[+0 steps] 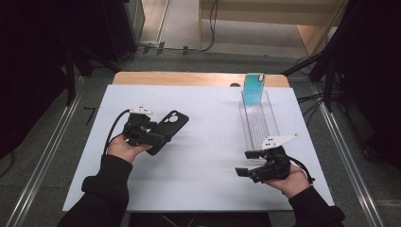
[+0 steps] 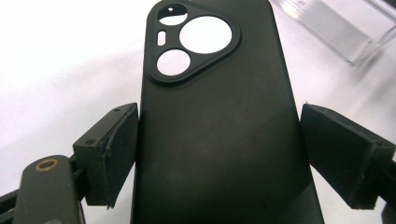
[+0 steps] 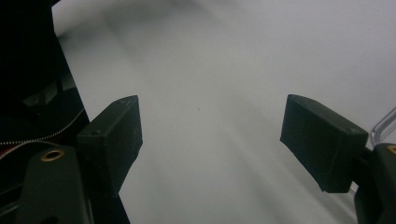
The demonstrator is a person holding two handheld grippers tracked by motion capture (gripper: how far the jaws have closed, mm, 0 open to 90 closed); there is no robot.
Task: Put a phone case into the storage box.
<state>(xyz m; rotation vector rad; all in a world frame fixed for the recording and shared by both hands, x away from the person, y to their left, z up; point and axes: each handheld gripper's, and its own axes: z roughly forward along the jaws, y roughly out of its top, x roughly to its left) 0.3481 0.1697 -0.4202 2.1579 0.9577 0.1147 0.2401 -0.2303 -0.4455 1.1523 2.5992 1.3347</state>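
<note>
Covering most of the table, the white board [image 1: 203, 156] carries everything else. On its right side stands a long clear rack [image 1: 259, 120], and a teal phone case [image 1: 253, 89] sits upright at the far end of this rack. On the left side, the left gripper [image 1: 158, 137] holds a black phone case [image 1: 166, 128] by its two long edges; its pads [image 2: 109, 151] press on both sides of the case, which is lifted off the board and tilted toward the rack. Near the rack's close end, the right gripper [image 1: 243, 163] has its jaws wide apart with nothing between them.
</note>
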